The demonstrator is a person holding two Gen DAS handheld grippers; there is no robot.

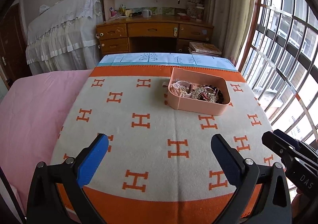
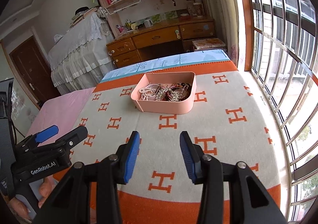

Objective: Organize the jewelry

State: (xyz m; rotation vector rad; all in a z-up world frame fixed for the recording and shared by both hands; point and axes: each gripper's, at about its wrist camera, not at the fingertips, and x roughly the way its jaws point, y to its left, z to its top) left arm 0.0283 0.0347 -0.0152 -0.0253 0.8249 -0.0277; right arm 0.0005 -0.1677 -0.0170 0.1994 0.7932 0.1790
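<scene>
From the left wrist, the left gripper (image 1: pixel 159 153) hangs over the near part of the H-patterned blanket (image 1: pixel 123 108), its blue pads spread wide with nothing between them. The pink tray (image 1: pixel 200 105) sits well ahead and off to the right of this gripper's line, its long axis running across the view with a slight slant. Inside lies a tangle of jewelry (image 1: pixel 200 92): pale beads at the left end, sparkly and dark pieces toward the right. The right gripper (image 1: pixel 286 148) shows only as a black body at the right edge.

Through the right wrist, the right gripper (image 2: pixel 160 144) is also parted and empty, though less widely. The pink tray (image 2: pixel 167 107) lies almost straight ahead, only slightly left of centre, long side facing the fingers. The jewelry (image 2: pixel 165 91) heaps across its floor. The left gripper (image 2: pixel 59 134) sits at lower left, jaws apart.

Judging by these lines, the right gripper has the more direct reach into the tray; the left would need to swing rightward.
</scene>
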